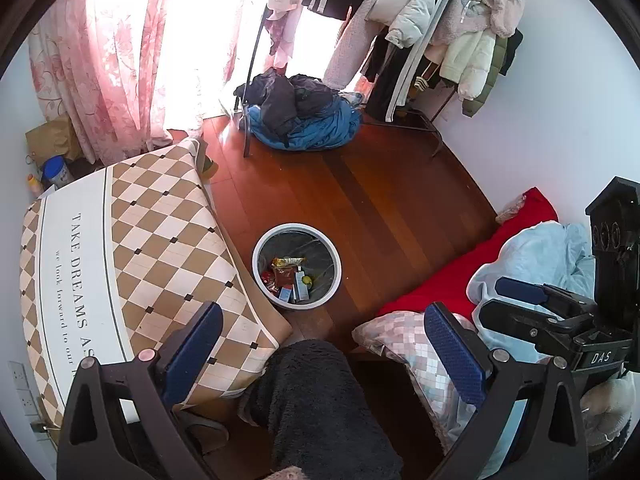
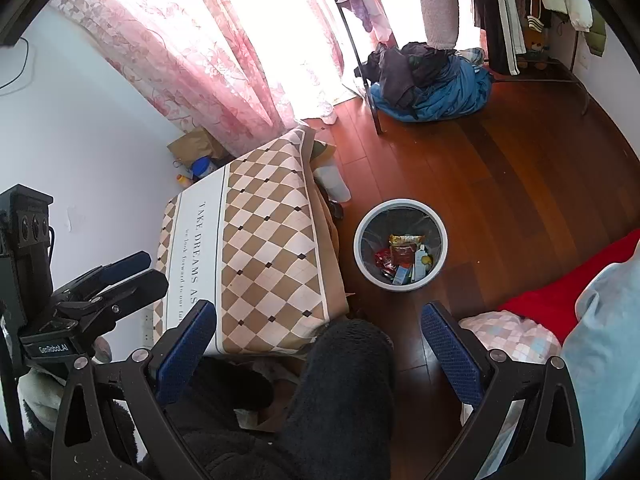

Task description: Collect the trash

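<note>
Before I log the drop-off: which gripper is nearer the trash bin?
Hard to call; perhaps the left. The left gripper hangs open with the trash bin just ahead, centred. The right gripper, also open, sees it ahead, slightly right.

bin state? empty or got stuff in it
Partly filled. The upright trash bin holds wrappers and small cartons across its bottom, with bare liner above; both views show it.

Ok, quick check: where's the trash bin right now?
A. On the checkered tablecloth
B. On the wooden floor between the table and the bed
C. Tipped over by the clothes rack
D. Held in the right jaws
B. The trash bin stands upright on the wooden floor, wrappers inside, beside the checkered table; both grippers' jaws are open and empty.
</note>
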### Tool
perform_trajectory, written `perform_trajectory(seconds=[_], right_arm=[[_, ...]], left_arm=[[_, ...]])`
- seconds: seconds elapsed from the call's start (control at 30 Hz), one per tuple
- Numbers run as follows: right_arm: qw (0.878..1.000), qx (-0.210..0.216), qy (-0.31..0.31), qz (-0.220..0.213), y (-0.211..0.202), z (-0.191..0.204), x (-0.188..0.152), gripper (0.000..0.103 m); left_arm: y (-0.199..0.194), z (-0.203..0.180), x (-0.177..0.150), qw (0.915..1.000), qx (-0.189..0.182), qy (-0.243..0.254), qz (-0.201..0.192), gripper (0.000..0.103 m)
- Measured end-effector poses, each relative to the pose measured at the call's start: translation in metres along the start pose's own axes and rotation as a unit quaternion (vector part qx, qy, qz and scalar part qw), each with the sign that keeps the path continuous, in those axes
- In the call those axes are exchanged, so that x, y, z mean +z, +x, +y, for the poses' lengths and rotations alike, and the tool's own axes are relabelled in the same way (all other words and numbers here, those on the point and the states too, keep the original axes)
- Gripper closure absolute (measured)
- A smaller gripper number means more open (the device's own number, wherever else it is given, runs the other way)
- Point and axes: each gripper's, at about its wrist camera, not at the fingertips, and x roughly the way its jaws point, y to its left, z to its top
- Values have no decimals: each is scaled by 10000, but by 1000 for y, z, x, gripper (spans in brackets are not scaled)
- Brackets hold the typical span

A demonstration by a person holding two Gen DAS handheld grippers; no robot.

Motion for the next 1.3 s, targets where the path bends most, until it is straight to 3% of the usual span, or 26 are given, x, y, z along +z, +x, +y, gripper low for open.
perform_trajectory(seconds=[1.3], right_arm=[[9999, 101, -95, 33, -6, 17, 0, 0]], left_arm=[[-6, -6, -6, 9998, -198, -69, -57, 0]])
